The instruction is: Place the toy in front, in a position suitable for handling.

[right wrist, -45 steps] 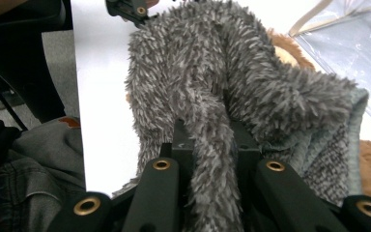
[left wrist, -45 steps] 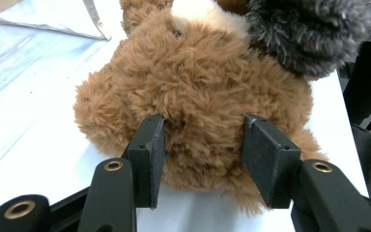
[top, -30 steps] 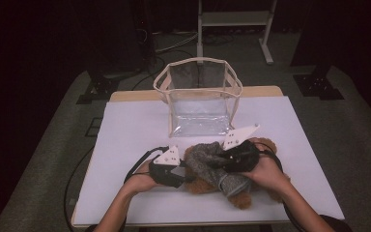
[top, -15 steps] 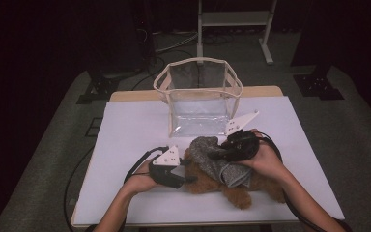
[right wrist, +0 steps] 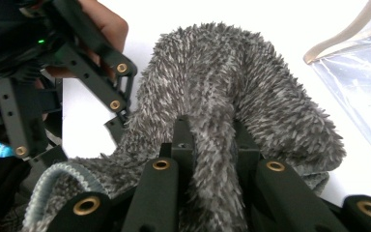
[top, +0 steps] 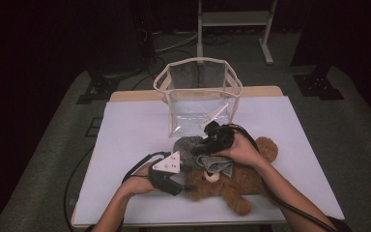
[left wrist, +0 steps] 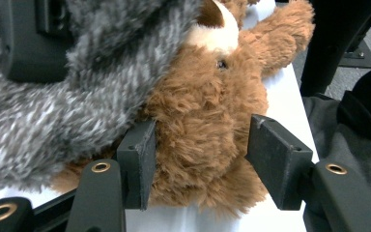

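Right gripper (right wrist: 207, 140) has dragged the pinched grey fuzzy cloth (top: 193, 147) toward the clear bag (top: 198, 92), off the teddy bear (top: 232, 181); left gripper (left wrist: 198, 159) jaws easing open around bear; bagging remains.

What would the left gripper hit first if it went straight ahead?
The teddy bear: it already sits between the left gripper's jaws, which have just been opening. The grey cloth lies beside that line.

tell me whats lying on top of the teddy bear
A grey fuzzy cloth drapes over the teddy bear, pinched by the right tool. The bear's parts beneath the cloth are hidden.
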Tool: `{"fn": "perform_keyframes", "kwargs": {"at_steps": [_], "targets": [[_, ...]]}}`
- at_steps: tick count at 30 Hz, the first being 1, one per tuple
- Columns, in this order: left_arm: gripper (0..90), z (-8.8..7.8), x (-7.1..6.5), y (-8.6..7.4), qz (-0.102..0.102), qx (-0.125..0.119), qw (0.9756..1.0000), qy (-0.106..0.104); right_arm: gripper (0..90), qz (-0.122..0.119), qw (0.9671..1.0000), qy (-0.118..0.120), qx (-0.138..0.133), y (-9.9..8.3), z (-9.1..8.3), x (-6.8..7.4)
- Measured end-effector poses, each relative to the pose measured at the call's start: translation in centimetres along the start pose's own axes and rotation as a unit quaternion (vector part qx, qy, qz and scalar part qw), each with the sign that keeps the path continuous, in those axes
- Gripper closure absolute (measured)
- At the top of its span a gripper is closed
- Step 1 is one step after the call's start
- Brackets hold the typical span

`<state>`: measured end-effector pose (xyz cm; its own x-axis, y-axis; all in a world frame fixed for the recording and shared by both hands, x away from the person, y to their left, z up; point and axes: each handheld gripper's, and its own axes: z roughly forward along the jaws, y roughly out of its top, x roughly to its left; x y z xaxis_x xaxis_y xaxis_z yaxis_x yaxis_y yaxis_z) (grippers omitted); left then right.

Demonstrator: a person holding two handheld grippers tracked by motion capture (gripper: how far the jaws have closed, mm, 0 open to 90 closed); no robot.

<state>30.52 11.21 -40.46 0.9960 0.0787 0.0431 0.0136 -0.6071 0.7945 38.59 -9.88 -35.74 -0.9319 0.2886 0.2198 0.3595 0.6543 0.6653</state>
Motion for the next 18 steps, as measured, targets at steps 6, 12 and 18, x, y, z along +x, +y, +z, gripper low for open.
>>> {"fn": "perform_keyframes", "kwargs": {"at_steps": [6,12,18], "targets": [[44.6,0.0,0.0,0.1,0.005,-0.002,1.0000,-0.004,76.6,0.007,0.9998,-0.020,-0.004,-1.3,-1.8,-0.3],[44.2,0.1,0.1,0.1,0.005,-0.003,1.0000,0.001,76.8,0.028,0.9985,-0.046,-0.014,-4.4,-4.8,-0.5],[44.7,0.3,0.3,0.1,-0.006,-0.010,0.9999,0.012,76.9,0.015,0.9981,-0.050,-0.034,-5.7,-6.7,1.6]]}}
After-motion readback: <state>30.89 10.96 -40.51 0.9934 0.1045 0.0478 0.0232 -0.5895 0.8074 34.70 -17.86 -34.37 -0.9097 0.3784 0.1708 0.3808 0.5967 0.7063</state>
